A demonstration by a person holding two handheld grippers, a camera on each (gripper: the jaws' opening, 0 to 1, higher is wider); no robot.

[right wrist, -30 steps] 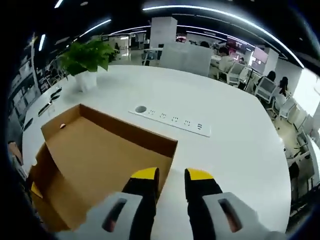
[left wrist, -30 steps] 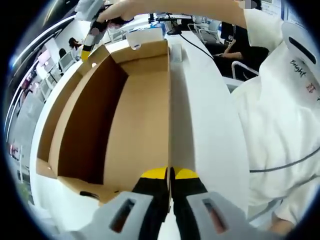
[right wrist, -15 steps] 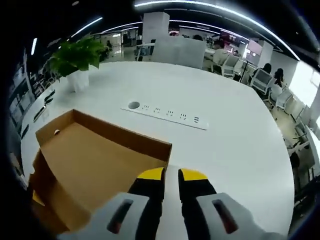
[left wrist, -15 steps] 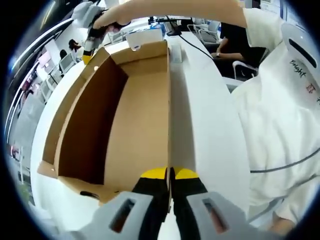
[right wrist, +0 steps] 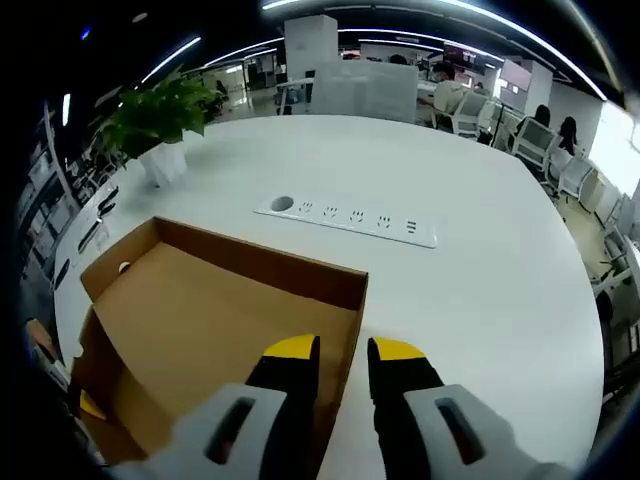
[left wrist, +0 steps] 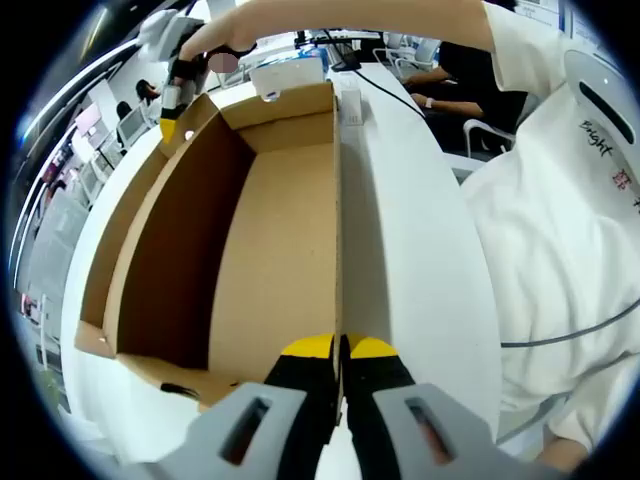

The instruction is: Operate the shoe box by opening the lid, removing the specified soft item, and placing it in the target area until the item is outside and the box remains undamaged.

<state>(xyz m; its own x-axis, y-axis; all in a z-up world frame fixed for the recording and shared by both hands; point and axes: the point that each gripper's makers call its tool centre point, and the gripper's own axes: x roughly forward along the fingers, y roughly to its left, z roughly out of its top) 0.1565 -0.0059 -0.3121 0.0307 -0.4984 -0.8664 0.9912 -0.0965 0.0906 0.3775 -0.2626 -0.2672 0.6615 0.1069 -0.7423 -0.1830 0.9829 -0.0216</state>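
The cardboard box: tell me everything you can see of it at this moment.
The cardboard box is plain brown, open-topped, with nothing visible inside. It sits on the white table. The left gripper looks shut on the near end of one long wall. The right gripper straddles a far corner, one jaw inside and one outside, a gap between them. A small flap folds outward at a near corner. No damage visible.

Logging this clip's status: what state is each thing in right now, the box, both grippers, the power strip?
Cardboard shoe box: open, nothing visible inside.
Left gripper: shut on the box's wall.
Right gripper: slightly open, astride the box's wall.
Power strip: flat on the white table, nothing plugged in.
Potted plant: upright.
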